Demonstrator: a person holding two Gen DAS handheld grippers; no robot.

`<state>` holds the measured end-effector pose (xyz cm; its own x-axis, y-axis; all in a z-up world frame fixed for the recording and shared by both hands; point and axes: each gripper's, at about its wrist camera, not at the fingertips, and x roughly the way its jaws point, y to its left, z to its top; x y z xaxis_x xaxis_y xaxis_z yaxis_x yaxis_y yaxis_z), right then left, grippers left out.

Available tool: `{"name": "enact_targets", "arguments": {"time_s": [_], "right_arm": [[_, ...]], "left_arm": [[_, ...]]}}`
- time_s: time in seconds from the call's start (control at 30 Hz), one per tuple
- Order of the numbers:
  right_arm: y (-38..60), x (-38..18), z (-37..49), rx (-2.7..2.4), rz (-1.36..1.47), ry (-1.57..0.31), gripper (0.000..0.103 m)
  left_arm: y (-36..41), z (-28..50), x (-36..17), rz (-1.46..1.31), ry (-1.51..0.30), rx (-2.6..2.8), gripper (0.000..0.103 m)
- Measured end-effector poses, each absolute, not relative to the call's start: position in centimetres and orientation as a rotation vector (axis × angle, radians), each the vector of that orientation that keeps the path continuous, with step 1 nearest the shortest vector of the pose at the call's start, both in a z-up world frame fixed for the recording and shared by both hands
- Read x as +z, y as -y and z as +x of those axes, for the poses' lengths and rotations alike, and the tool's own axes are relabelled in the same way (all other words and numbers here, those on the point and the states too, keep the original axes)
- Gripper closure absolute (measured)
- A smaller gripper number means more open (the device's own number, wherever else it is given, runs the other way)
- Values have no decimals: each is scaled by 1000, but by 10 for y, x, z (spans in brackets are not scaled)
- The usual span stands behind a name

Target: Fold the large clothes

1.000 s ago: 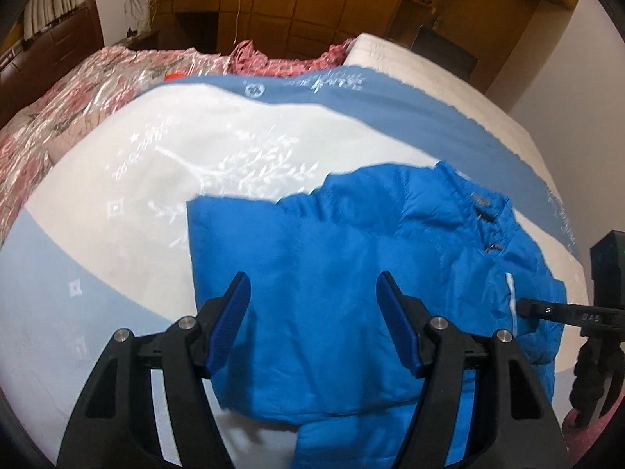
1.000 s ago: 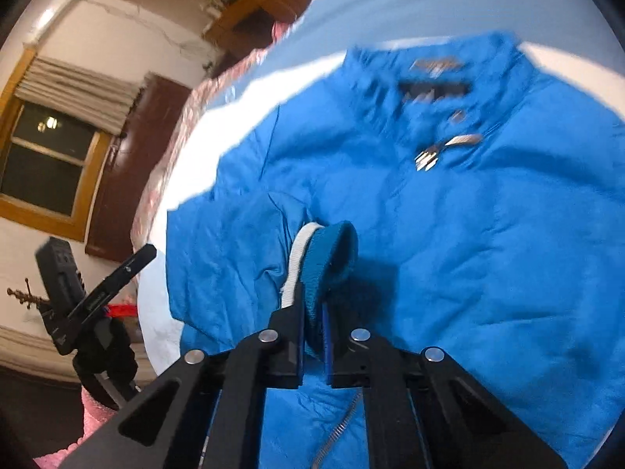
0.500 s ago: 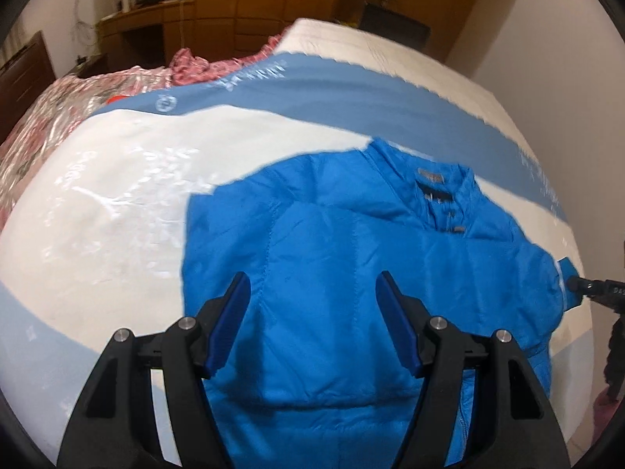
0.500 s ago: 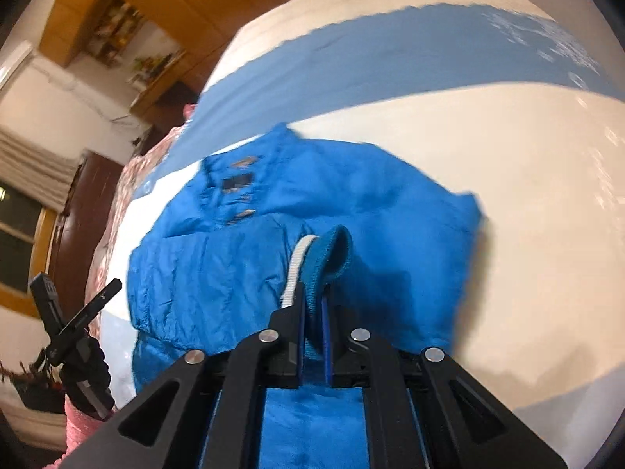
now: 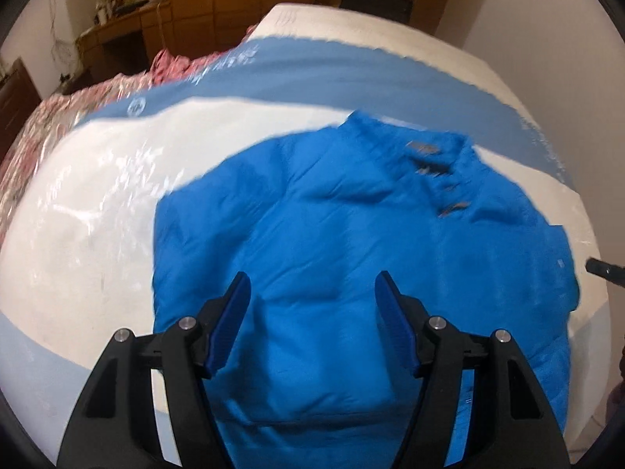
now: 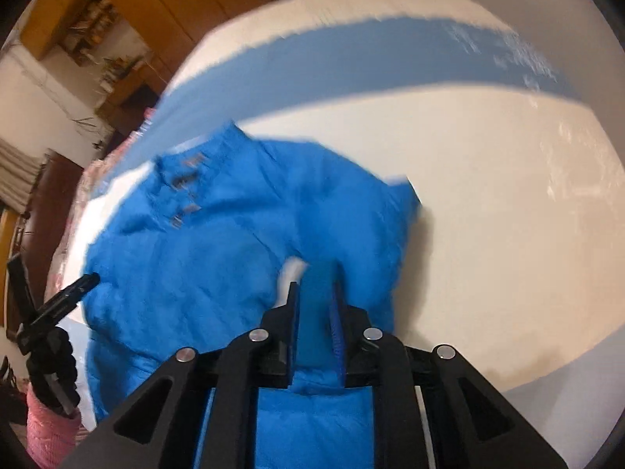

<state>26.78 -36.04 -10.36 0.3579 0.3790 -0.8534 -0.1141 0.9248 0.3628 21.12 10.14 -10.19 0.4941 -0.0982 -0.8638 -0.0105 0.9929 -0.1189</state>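
Blue jacket cuff [image 6: 317, 305] between opening right gripper [image 6: 316, 293] fingers [image 6: 291, 312]

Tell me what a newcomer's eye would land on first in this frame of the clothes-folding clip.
The bright blue jacket dominates, spread on the white and blue bed cover with its collar toward the far end. In the right wrist view, the right hand-held gripper has the jacket's knit cuff between its opening jaws, over the jacket's right part. The left hand-held gripper is open and empty above the jacket's near half.
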Motion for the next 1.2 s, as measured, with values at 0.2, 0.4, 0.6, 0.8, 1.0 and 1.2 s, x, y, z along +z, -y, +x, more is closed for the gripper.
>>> {"name": "enact_targets", "arguments": {"time_s": [0.2,0.4,0.6,0.8,1.0,1.2], "right_arm": [[311,-124,290,393,230,-1233,82],[302,-172,304,375,269,-1328,82],[306,-160,298,372,258,-1311,80],[295,-123,256,474,233,-1241,74],[280,-153,243,436,168,-1307,74],[269,-173,241,425,116,-1277,74]], "left_arm": [[-74,235,-120,-78,-1106,-78,38],[-75,250,-147,-68,-1139,-90,36],[-78,249,-135,-77,-1147,-64,42],[-64,204,-107,-52,-1075,-133,42],[-55,191,-143,-24,-1147,-124,40],[-50,190,-159,21,-1112,-119,40]]}}
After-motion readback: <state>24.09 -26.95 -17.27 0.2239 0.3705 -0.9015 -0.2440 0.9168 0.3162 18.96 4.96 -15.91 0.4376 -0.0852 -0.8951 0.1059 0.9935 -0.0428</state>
